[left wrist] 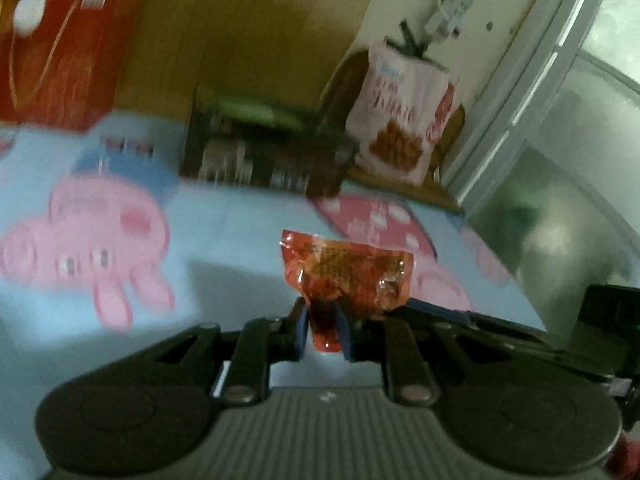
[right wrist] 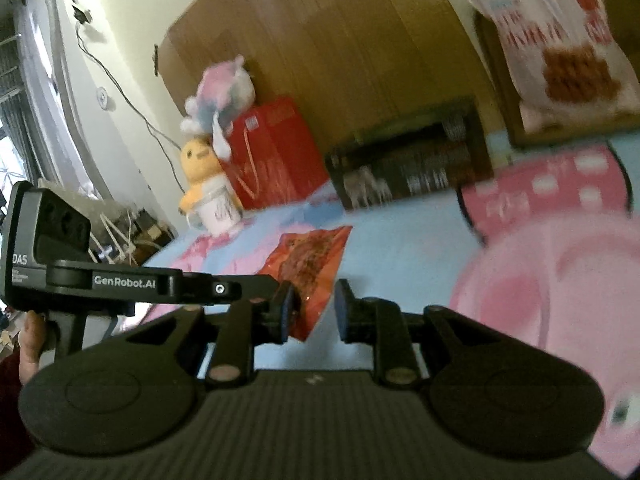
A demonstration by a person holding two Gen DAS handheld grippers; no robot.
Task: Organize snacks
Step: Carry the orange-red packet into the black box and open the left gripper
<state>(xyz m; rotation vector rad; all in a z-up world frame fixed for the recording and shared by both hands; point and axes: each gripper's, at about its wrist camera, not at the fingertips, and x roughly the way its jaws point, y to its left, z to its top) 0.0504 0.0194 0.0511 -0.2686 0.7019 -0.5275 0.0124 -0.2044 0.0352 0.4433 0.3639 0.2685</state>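
My left gripper (left wrist: 323,330) is shut on a small red snack packet (left wrist: 352,276) and holds it above the pale blue cartoon-print cloth (left wrist: 224,220). The packet stands up between the blue pads. In the right wrist view the same packet (right wrist: 310,268) hangs from the left gripper, which reaches in from the left. My right gripper (right wrist: 311,312) is open and empty, its fingers either side of the packet's lower corner; I cannot tell whether they touch it. A dark box (left wrist: 260,152) sits at the back, also seen in the right wrist view (right wrist: 412,164).
A large pink-and-white snack bag (left wrist: 404,120) leans against the wall at the back right, also in the right wrist view (right wrist: 560,52). A red gift bag (left wrist: 60,56) stands back left. Plush toys (right wrist: 212,152) sit by the red bag (right wrist: 276,148). A wooden wardrobe stands behind.
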